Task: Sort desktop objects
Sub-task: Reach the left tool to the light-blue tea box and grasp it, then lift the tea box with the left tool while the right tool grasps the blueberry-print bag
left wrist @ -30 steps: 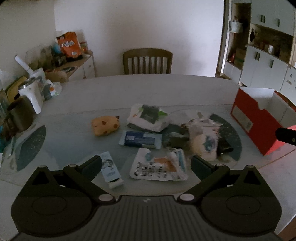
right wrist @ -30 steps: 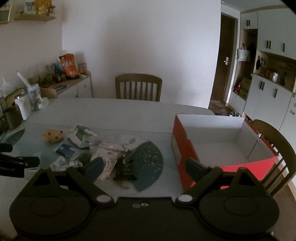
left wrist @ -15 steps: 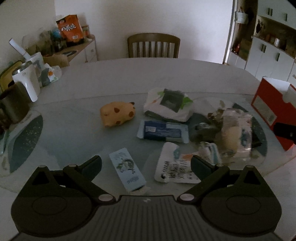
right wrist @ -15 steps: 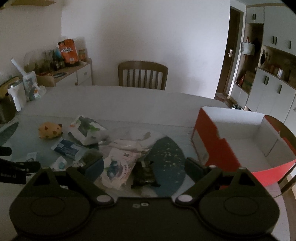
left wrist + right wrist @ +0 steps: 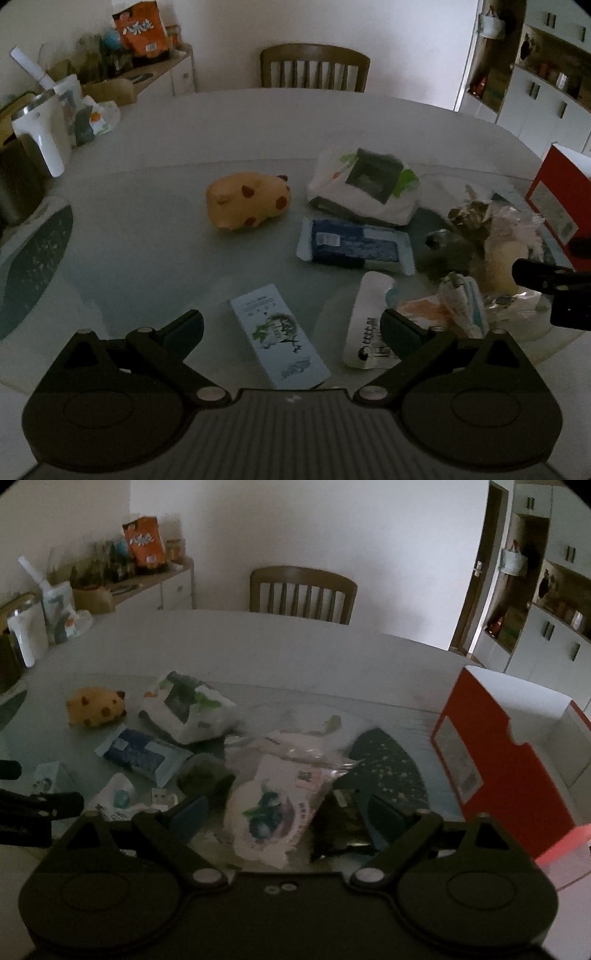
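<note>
My left gripper [image 5: 291, 328] is open and empty, low over a pale blue flat box [image 5: 279, 334] that lies between its fingers. Past it lie a yellow spotted pig toy [image 5: 247, 201], a blue packet [image 5: 354, 245], a white tissue pack [image 5: 364, 186] and a white pouch [image 5: 369, 325]. My right gripper [image 5: 286, 816] is open and empty, over a clear bag with a blueberry print [image 5: 275, 808]; a dark packet [image 5: 341, 827] lies beside it. The red open box [image 5: 506, 760] stands to the right.
The round white table [image 5: 258, 122] carries a white jug [image 5: 40, 136] and cups at the left edge. A wooden chair [image 5: 314, 70] stands behind the table. A sideboard [image 5: 147, 579] with an orange snack bag stands at the back left. Cupboards fill the right wall.
Both grippers have moved forward and down toward the pile. The pale blue box now lies between my left fingers; the blueberry bag now lies between my right fingers. Both stay open.
</note>
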`<action>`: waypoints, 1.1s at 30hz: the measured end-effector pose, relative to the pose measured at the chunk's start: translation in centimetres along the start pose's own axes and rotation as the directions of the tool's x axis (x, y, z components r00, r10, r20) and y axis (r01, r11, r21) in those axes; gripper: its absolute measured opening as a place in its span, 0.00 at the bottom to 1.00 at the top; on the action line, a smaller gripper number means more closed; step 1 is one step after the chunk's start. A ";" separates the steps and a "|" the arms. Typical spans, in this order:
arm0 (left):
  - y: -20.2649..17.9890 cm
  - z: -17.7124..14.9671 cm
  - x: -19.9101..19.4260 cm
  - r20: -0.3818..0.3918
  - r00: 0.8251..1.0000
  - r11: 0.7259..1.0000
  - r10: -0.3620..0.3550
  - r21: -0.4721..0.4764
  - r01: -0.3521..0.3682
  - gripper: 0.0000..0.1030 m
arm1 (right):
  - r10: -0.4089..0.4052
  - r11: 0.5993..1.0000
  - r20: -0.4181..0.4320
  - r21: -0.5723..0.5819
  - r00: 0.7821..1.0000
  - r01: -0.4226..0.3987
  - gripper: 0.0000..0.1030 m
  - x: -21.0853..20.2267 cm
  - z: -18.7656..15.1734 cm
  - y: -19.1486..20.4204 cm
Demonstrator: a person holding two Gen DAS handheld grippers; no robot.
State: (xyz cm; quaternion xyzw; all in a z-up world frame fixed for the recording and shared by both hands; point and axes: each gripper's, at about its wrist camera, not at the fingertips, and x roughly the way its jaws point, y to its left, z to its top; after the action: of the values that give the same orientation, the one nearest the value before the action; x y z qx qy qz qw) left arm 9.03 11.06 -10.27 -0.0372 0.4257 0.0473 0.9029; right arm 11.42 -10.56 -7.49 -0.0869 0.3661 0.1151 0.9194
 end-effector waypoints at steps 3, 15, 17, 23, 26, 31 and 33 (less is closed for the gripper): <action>0.3 -0.1 0.6 -0.022 1.000 1.000 -0.007 -0.003 0.007 0.93 | 0.002 1.000 -0.008 -0.003 1.000 -0.002 0.88 0.5 0.1 0.5; 0.9 -0.1 1.8 -0.055 0.998 1.000 -0.026 -0.006 0.026 0.59 | -0.001 1.000 -0.071 0.029 0.997 0.003 0.66 2.4 0.2 1.0; 1.0 -0.1 1.8 -0.053 0.998 1.000 -0.015 -0.001 0.015 0.56 | -0.004 1.000 -0.078 0.030 0.997 0.006 0.62 2.4 0.2 1.0; 1.2 0.3 2.0 -0.048 0.999 1.000 -0.014 0.002 0.014 0.34 | -0.004 1.000 -0.094 0.030 0.996 0.007 0.57 2.4 0.4 1.1; 1.2 0.3 2.0 -0.049 0.999 1.000 -0.016 0.015 0.017 0.28 | -0.002 1.000 -0.101 0.030 0.995 0.005 0.54 2.2 0.5 1.1; 1.1 0.2 1.9 -0.051 0.998 0.999 -0.023 0.034 0.025 0.28 | -0.001 0.999 -0.112 0.035 0.994 0.005 0.49 1.8 0.4 0.9; 1.1 0.2 1.8 -0.056 0.998 0.999 -0.031 0.036 0.033 0.28 | -0.009 0.999 -0.112 0.034 0.994 0.012 0.49 1.4 0.3 0.8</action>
State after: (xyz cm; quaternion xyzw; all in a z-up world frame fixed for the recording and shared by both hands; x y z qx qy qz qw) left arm 10.23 12.24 -11.56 -0.0285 0.4506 0.0237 0.8919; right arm 12.43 -9.47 -8.31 -0.0792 0.4185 0.0988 0.8994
